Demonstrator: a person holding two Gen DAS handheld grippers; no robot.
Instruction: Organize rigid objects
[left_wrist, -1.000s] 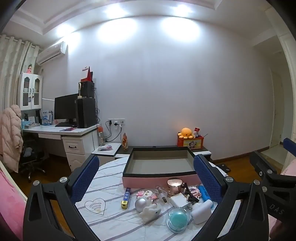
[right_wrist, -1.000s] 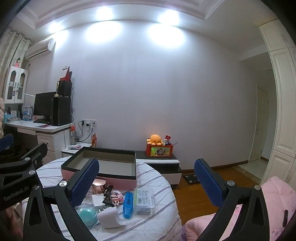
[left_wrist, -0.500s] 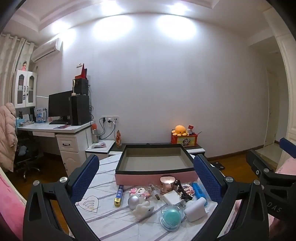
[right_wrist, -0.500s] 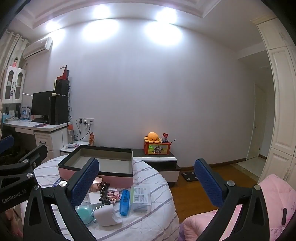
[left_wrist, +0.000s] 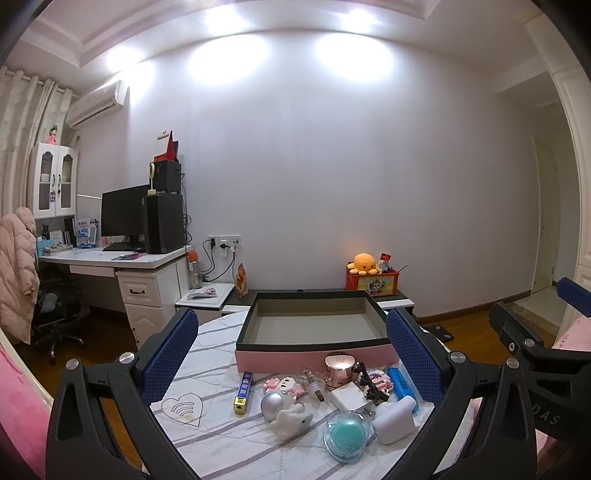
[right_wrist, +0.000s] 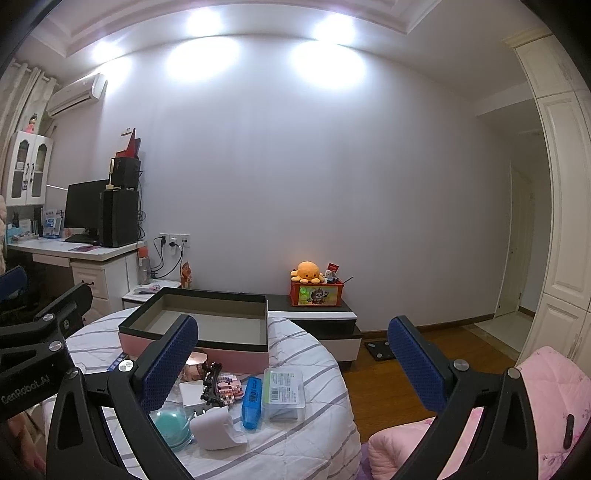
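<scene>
Left gripper (left_wrist: 291, 354) held above the near edge of a round table (left_wrist: 207, 439) with a striped cloth, fingers (left_wrist: 170, 354) spread wide, nothing between them. Right gripper (right_wrist: 295, 363) likewise hanging at the table's right side, fingers (right_wrist: 415, 363) wide apart and empty.

Framed between the left fingers: one open pink box (left_wrist: 314, 334) with a dark rim, nothing visible inside, standing beyond a scatter of small things. Just in front of the box, one rose-gold cup (left_wrist: 340, 371). Nearer than that, one white square charger (left_wrist: 347, 397), one small black tower model (left_wrist: 364, 380), one block figure in pink and white (left_wrist: 282, 386), one small glass bulb (left_wrist: 314, 386). Toward the left finger, one slim blue-and-yellow carton (left_wrist: 243, 392) lying flat. Closest in, one silver ball (left_wrist: 272, 405) touching one white whale-shaped toy (left_wrist: 291, 424), one teal round brush in a clear case (left_wrist: 347, 435), one white adapter (left_wrist: 393, 421). Against the right finger, one blue case (left_wrist: 400, 384), partly hidden by the finger.

In the right wrist view, one clear plastic case with a label (right_wrist: 283, 393) just beside the blue case (right_wrist: 252, 402), both between the right fingers and nearer the left one.

Beyond the table, one low cabinet (right_wrist: 332, 317) carrying a red box with an orange plush octopus (right_wrist: 307, 271); one desk (left_wrist: 110, 260) with a monitor further left.
</scene>
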